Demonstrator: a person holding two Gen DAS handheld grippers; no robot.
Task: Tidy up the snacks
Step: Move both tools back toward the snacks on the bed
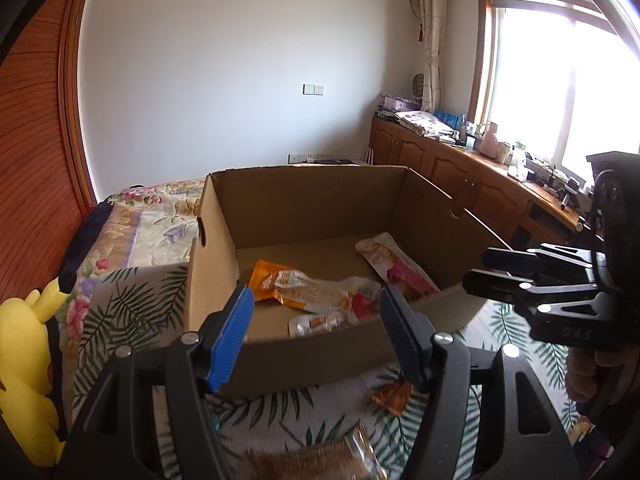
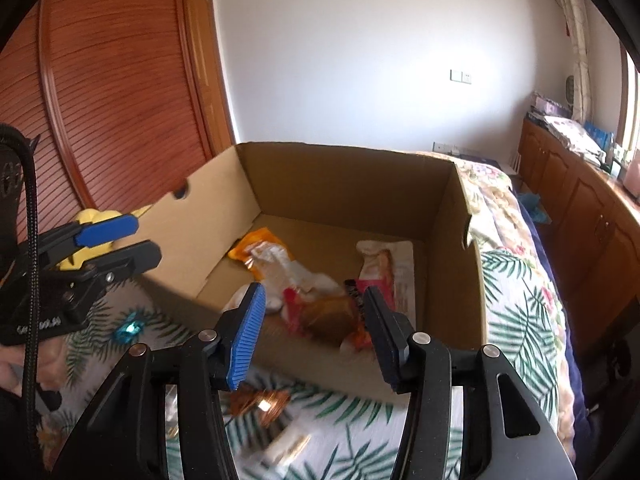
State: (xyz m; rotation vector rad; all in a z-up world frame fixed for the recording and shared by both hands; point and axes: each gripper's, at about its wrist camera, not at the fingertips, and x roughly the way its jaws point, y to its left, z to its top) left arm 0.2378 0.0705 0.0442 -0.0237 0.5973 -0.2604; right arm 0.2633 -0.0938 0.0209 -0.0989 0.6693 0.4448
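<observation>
An open cardboard box (image 1: 304, 200) (image 2: 344, 176) stands on the bed. Inside lie an orange-and-white snack pack (image 1: 296, 286) (image 2: 264, 254), a pink-and-white pack (image 1: 396, 266) (image 2: 384, 270), a small white pack (image 1: 316, 323) and a red-and-brown pack (image 2: 324, 312). My left gripper (image 1: 316, 332) is open and empty just before the box's near wall; it shows at the left of the right wrist view (image 2: 128, 240). My right gripper (image 2: 312, 336) is open and empty over the near wall; it shows at the right of the left wrist view (image 1: 480, 270).
Loose snacks lie on the leaf-print bedcover before the box: an orange pack (image 1: 394, 398) (image 2: 260, 402), a brown bar in clear wrap (image 1: 316, 458). A yellow plush toy (image 1: 24, 360) sits at the left. Wooden cabinets (image 1: 460, 176) run along the right under the window.
</observation>
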